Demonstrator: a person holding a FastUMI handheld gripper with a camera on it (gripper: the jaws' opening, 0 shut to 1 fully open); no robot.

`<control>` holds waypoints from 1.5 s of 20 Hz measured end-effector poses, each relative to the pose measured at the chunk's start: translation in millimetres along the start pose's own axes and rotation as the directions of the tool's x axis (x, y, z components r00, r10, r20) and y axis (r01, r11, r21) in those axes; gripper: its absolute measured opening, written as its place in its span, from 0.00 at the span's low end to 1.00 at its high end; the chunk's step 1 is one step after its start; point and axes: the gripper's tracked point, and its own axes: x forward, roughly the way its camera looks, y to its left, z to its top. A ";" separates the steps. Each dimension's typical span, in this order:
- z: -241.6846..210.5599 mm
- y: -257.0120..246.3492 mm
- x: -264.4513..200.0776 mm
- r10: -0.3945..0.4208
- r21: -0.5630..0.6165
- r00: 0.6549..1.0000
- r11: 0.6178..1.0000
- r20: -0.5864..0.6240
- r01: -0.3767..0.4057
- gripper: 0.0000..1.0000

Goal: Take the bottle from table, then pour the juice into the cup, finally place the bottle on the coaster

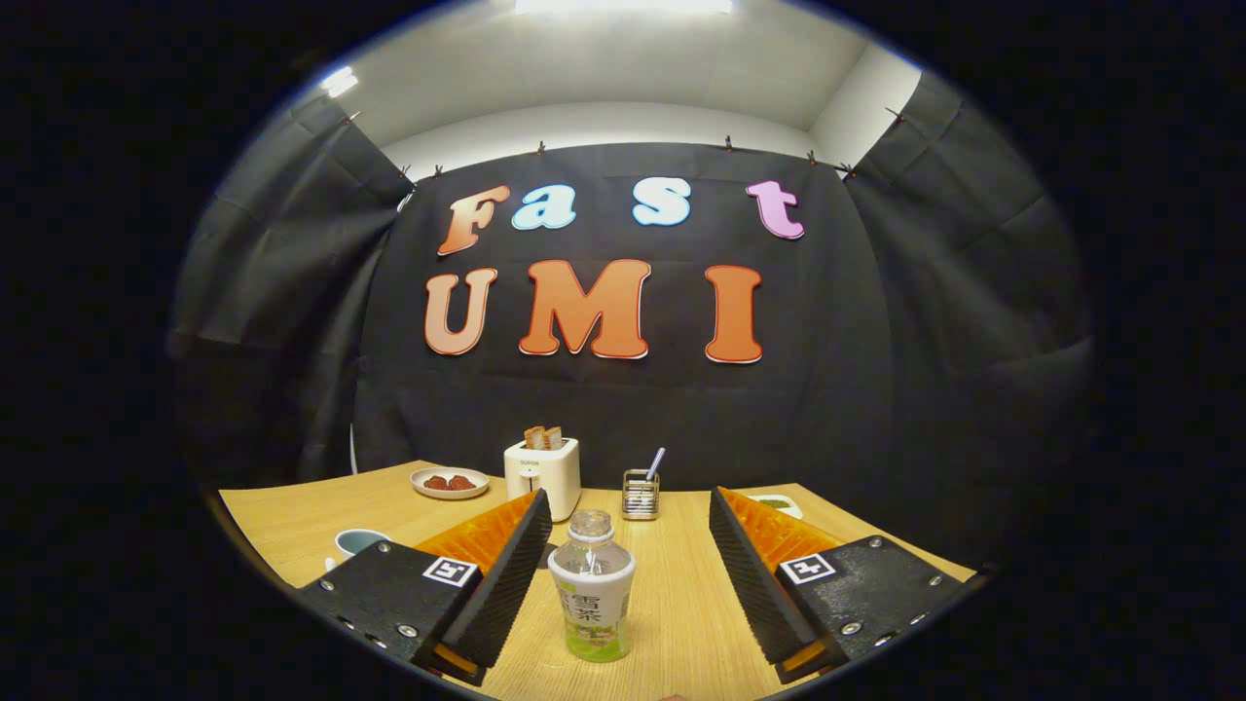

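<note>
A small clear bottle [591,586] with a white-and-green label and no cap stands upright on the wooden table [681,604]. It sits between my two fingers, closer to the left one, touching neither. My gripper [628,506] is open wide, its fingers on either side of the bottle. A cup [357,541] with a pale rim stands to the left, partly hidden behind the left finger. A dark patch peeks out just beyond the left fingertip; I cannot tell whether it is the coaster.
At the back of the table stand a white toaster [543,476] with bread in it, a plate [450,483] with red food, and a wire holder [641,493] with a utensil. A white dish [779,504] shows beyond the right finger.
</note>
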 end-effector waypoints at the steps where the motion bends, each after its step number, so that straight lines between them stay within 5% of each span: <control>1: -4.4 3.6 1.7 0.013 0.000 1.000 1.000 -0.005 -0.013 0.97; 16: -112.9 19.5 33.9 0.012 0.000 0.972 1.000 -0.234 -0.012 0.97; 24: -141.7 20.3 40.5 -0.039 -0.015 0.951 0.999 -0.306 0.036 0.75; 25: -142.9 19.3 42.4 -0.050 -0.012 0.951 0.999 -0.305 0.048 0.65; 30: -141.8 21.4 39.8 -0.090 -0.020 0.948 0.996 -0.306 0.089 0.61</control>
